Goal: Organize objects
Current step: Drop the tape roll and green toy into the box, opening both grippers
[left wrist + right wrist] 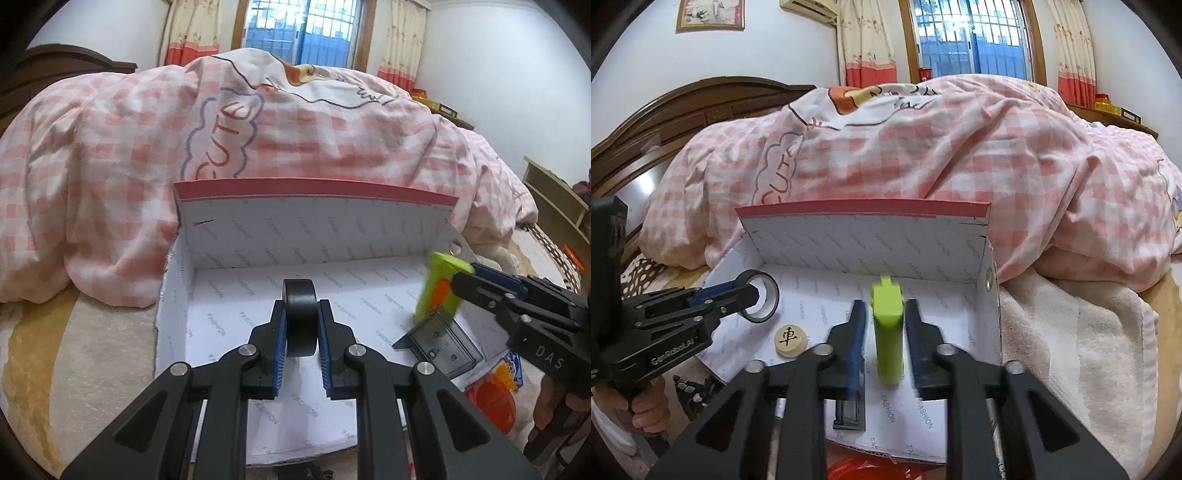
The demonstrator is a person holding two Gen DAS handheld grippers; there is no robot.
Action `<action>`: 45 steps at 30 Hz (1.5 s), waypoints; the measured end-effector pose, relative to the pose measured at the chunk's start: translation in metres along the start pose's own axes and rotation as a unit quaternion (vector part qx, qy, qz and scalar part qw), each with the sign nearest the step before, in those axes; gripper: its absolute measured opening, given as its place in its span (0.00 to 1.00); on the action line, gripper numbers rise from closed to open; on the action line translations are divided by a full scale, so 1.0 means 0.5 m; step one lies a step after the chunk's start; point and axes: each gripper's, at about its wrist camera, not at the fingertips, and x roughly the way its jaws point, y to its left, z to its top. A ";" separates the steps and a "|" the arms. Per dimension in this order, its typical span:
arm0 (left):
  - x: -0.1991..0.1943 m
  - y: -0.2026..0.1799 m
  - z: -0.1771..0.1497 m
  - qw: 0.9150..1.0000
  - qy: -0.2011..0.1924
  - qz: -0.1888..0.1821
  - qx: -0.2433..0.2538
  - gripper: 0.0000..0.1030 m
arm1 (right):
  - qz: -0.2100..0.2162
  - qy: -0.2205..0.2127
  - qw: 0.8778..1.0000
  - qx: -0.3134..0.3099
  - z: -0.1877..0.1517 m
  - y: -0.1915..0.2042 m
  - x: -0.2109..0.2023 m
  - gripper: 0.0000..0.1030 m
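A white open box (310, 232) (864, 236) with a red rim stands on the bed. My left gripper (300, 325) is shut on a black tape roll (301, 317) held upright over the box floor; it also shows in the right wrist view (759, 301). A lime-green utility knife (886, 332) hangs blurred between the fingers of my right gripper (884, 336), with small gaps on both sides. It shows at the box's right side in the left wrist view (439, 291). A wooden chess piece (790, 339) lies in the box.
A clear plastic case (439, 343) lies in the box's right part. A pink checked quilt (258, 129) is heaped behind the box. An orange object (491, 402) lies beside the box at the right. A cream towel (1071, 332) covers the bed on the right.
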 end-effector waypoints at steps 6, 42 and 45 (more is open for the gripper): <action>0.004 -0.004 -0.003 1.000 0.004 -0.004 0.001 0.42 | -0.017 -0.001 1.000 -0.009 -0.002 0.003 0.001 0.46; -0.085 -0.034 -0.041 1.000 0.009 0.017 -0.002 0.52 | 0.002 0.010 1.000 0.016 -0.066 0.016 -0.097 0.49; -0.103 -0.041 -0.053 1.000 0.010 0.017 -0.002 0.52 | 0.005 0.007 1.000 0.013 -0.073 0.023 -0.114 0.49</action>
